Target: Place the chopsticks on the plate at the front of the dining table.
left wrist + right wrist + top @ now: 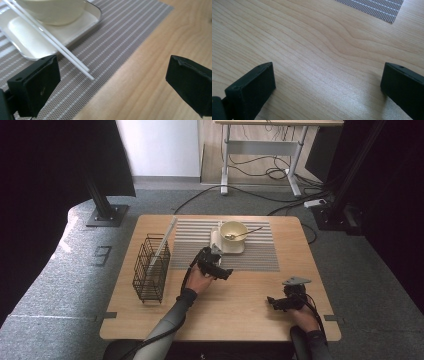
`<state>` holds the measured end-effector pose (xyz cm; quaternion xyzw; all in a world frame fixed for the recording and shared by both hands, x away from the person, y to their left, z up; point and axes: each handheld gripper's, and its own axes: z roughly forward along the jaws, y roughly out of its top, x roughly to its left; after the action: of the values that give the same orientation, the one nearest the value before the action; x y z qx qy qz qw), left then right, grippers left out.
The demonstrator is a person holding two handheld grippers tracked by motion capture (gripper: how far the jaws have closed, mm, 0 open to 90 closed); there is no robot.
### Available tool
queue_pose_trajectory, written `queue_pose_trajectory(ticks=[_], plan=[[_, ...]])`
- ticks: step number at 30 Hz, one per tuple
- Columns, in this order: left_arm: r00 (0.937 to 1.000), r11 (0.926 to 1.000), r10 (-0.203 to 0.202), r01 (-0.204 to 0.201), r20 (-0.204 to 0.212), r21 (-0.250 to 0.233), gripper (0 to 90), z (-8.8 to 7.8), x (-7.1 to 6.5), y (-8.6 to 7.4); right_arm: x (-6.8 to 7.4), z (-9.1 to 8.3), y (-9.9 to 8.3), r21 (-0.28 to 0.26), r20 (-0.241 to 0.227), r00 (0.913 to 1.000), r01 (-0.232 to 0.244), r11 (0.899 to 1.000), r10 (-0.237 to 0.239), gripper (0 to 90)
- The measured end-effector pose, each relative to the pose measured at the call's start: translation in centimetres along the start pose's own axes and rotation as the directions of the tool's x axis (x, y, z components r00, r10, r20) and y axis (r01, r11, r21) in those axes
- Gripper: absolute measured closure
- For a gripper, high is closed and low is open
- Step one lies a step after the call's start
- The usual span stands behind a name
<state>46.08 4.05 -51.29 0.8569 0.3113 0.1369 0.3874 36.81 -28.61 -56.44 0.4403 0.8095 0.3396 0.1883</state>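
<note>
Left gripper view: left gripper [112, 82] jaws wide open, chopsticks [50, 40] just ahead, tips off the tray [92, 15] onto the mat [120, 37]. Risk: thin, round, they could roll or split if pinched off-centre. Right gripper [328, 87] open, empty over bare surface [312, 50].

Soft, even light falls on the wooden table [240, 305]; the room's sides sit in deep dark. The high view is slightly grainy. Up close, the tray [30, 42] blurs, and faint shadows lie beside the right jaws.
</note>
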Motion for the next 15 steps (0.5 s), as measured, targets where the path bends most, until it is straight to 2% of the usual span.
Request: queue_pose_trajectory(ticks=[7,15], plan=[[0.9991,0.9993,0.036,-0.036,0.020,-0.009,0.0,0.2,-0.8,-1.5,0.0,0.0,0.0,0.000,0.000,1.0000,0.001,1.000,-0.001,0.0],[0.9983,0.9989,0.047,-0.047,0.035,-0.004,0.0,0.8,-1.8,-2.5,0.0,0.0,0.0,0.000,0.000,1.0000,0.001,1.000,-0.001,0.0]])
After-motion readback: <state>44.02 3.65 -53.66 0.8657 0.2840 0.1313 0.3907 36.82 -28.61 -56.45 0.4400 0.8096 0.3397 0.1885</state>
